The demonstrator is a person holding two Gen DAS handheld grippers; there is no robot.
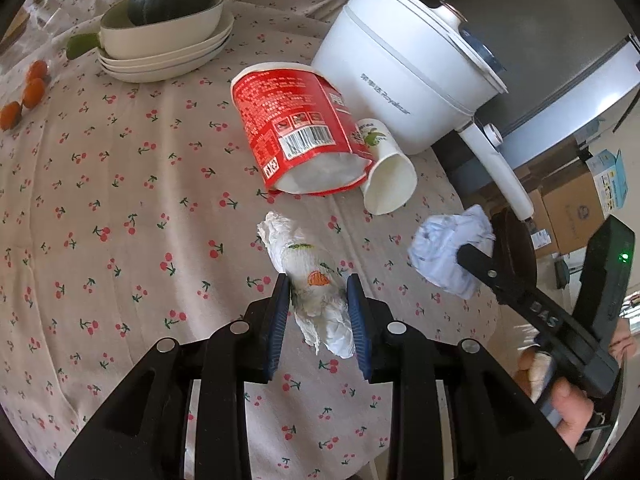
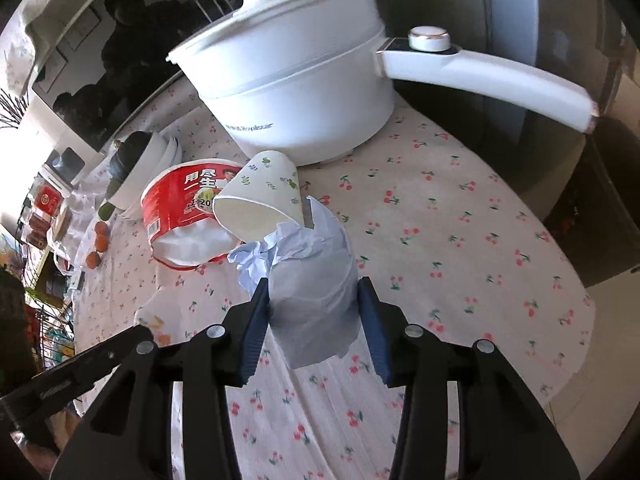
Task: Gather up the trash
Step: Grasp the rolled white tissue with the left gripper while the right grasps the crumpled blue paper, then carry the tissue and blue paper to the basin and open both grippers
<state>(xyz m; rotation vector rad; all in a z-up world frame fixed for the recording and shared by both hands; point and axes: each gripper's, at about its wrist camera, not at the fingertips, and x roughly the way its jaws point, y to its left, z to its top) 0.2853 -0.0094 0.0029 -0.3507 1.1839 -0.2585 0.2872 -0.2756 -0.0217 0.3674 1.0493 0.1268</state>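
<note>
My left gripper (image 1: 318, 292) is shut on a crumpled white paper towel (image 1: 316, 280) with a carrot print, which lies on the cherry-print tablecloth (image 1: 120, 220). My right gripper (image 2: 314, 292) is shut on a pale blue crumpled paper wad (image 2: 312, 280). In the left wrist view that wad (image 1: 444, 256) hangs near the table's right edge in the right gripper (image 1: 486, 244). Behind both, a red instant-noodle bowl (image 1: 296, 128) (image 2: 180, 208) and a white paper cup (image 1: 388, 176) (image 2: 260, 196) lie on their sides, touching each other.
A white electric pot (image 1: 400, 80) (image 2: 296, 92) stands behind the cup, its long handle (image 2: 500, 80) jutting past the table edge. Stacked bowls with a dark squash (image 1: 168, 40) and small oranges (image 1: 32, 92) sit far left. Cardboard boxes (image 1: 568, 208) stand on the floor.
</note>
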